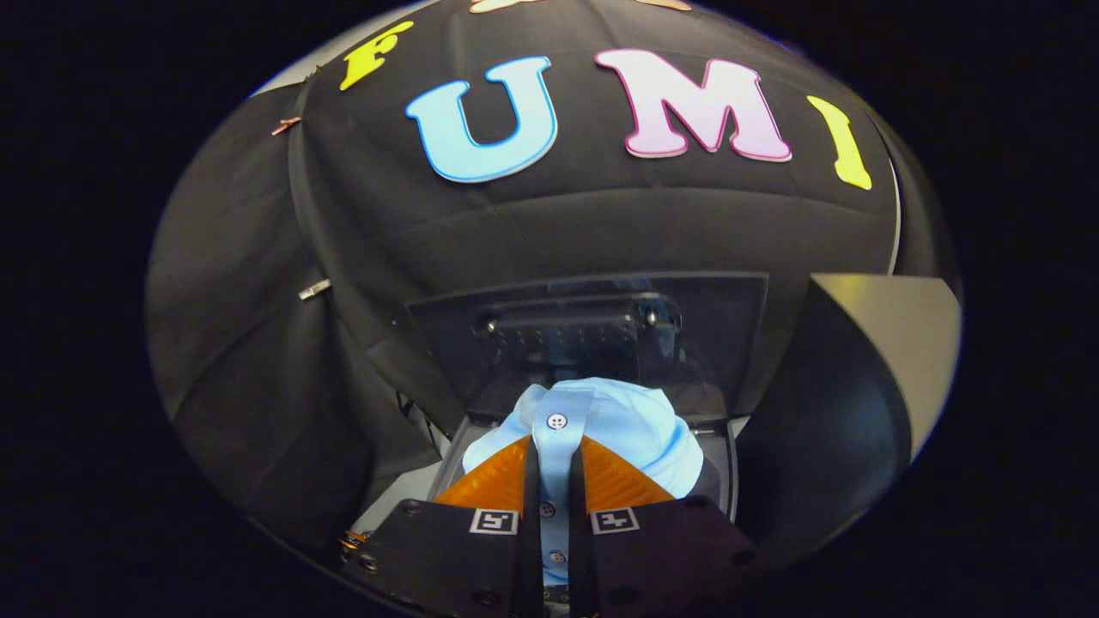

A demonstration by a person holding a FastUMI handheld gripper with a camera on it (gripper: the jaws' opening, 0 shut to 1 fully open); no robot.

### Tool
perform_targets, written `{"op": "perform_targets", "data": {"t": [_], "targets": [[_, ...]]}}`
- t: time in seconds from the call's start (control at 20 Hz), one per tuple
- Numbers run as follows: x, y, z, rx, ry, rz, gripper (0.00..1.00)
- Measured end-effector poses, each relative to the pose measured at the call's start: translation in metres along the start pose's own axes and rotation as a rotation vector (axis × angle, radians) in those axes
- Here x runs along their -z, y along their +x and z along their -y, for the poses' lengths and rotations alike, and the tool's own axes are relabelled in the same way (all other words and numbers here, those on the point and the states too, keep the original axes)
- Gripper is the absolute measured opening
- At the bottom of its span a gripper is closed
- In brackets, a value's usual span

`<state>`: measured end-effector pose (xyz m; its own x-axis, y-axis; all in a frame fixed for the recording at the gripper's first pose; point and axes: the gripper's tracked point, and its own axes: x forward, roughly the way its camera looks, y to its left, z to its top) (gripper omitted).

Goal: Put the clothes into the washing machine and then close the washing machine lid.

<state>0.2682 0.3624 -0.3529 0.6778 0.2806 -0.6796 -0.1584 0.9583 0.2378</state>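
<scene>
Item: my gripper (554,463) pinching the light-blue shirt (601,421) by its button placket, washing machine lid (592,335) raised at 12 o'clock beyond.

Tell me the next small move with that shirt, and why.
Probably lower it toward the washing machine. The gripper is shut on the light blue shirt, its buttoned strip pinched between both fingers, with the raised lid just beyond.

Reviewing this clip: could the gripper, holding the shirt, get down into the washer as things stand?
Probably yes: the gripper is shut on the light blue shirt, the lid stands raised beyond, and nothing visible blocks the opening.
</scene>
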Motion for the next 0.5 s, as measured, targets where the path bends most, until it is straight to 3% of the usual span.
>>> {"op": "perform_targets", "data": {"t": [0.3, 0.5], "targets": [[0.057, 0.045, 0.009, 0.02, -0.017, -0.11, 0.18], [0.055, 0.051, 0.016, 0.079, -0.058, -0.086, 0.89]]}}
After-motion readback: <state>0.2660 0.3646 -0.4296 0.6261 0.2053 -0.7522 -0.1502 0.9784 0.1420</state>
